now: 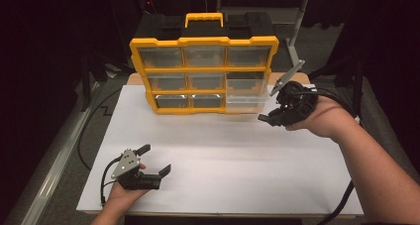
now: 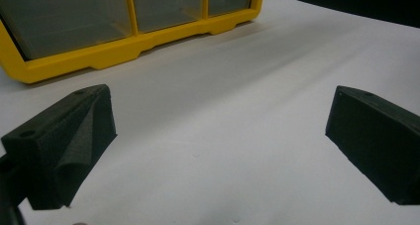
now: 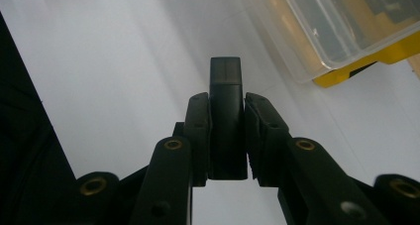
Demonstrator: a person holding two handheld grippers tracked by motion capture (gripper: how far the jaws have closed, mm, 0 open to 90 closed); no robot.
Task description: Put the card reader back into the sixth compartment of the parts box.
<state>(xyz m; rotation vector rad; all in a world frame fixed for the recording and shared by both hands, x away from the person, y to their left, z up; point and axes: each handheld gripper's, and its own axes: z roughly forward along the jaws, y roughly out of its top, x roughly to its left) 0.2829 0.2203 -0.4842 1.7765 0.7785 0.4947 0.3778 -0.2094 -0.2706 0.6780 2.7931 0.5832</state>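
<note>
A yellow and black parts organizer [image 1: 203, 69] with clear drawers stands upright at the back of the white sheet [image 1: 223, 155]. Its clear drawer [image 1: 246, 93] at the right is pulled out; in the right gripper view this drawer [image 3: 337, 31] sits at the upper right. My right gripper [image 1: 270, 117] hovers just right of that drawer. In its own view the right gripper [image 3: 227, 106] is shut on a small black rectangular block [image 3: 226, 76] that sticks out past the pads. My left gripper [image 1: 156, 160] rests low at the front left, and in its own view the left gripper [image 2: 223, 121] is open with nothing between its jaws.
The organizer's yellow base [image 2: 124, 51] lies ahead of the left gripper. A wooden table edge [image 1: 292, 79] shows behind the sheet. Cables trail from both grippers, one off the table's left side [image 1: 86, 131]. Dark floor and stands surround the table.
</note>
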